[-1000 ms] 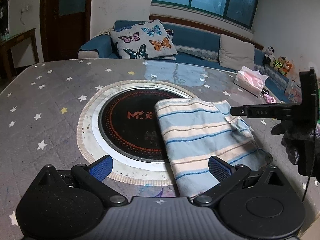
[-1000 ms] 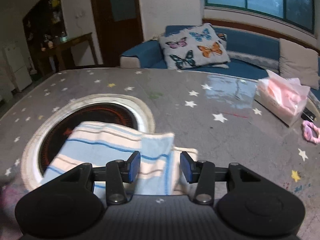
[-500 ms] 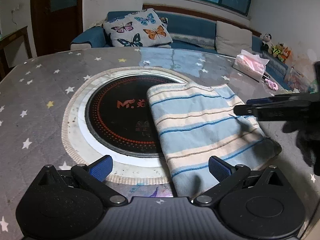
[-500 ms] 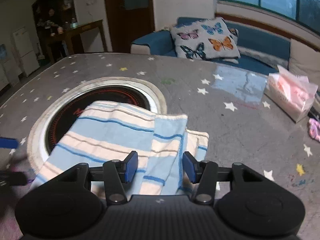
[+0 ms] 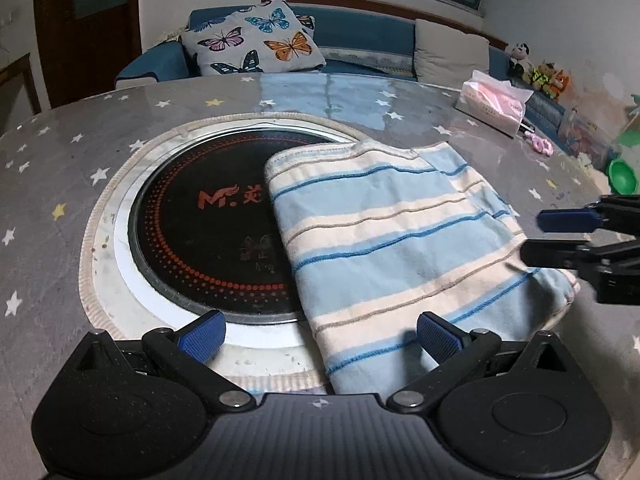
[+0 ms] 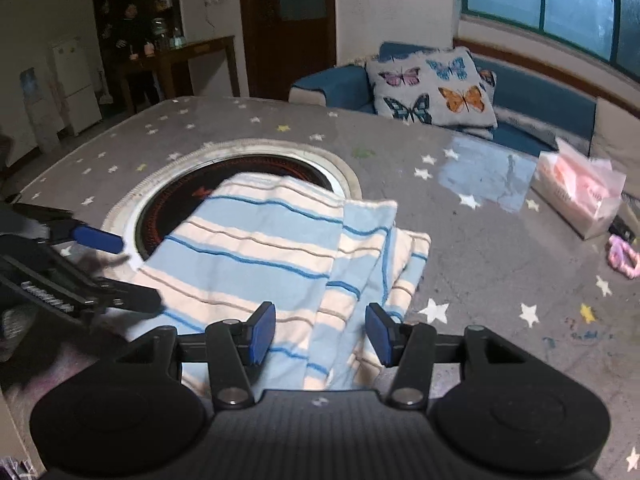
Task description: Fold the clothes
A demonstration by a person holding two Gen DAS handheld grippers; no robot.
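A folded towel (image 5: pixel 380 232) with blue and cream stripes lies flat on the grey star-patterned table (image 5: pixel 60 168), partly over the round black hob (image 5: pixel 208 220). My left gripper (image 5: pixel 320 338) stands wide open just above the towel's near edge, with the right fingertip over the cloth and nothing gripped. My right gripper (image 6: pixel 320 332) is open over the layered side of the towel (image 6: pixel 280 248), its pads clear of the cloth. Each gripper shows in the other's view: the right gripper (image 5: pixel 548 238) beside the towel's right corner, the left gripper (image 6: pixel 120 270) at its left edge.
A pink tissue box (image 6: pixel 580 196) and a pink hair tie (image 6: pixel 622 256) lie at the table's far right. A blue sofa with a butterfly cushion (image 5: pixel 256 44) stands behind the table. A green bowl (image 5: pixel 622 176) sits off to the right.
The left gripper has come down and closer to the towel's near edge. The right gripper has drawn back from the towel, its jaws slightly wider. The towel lies as before.
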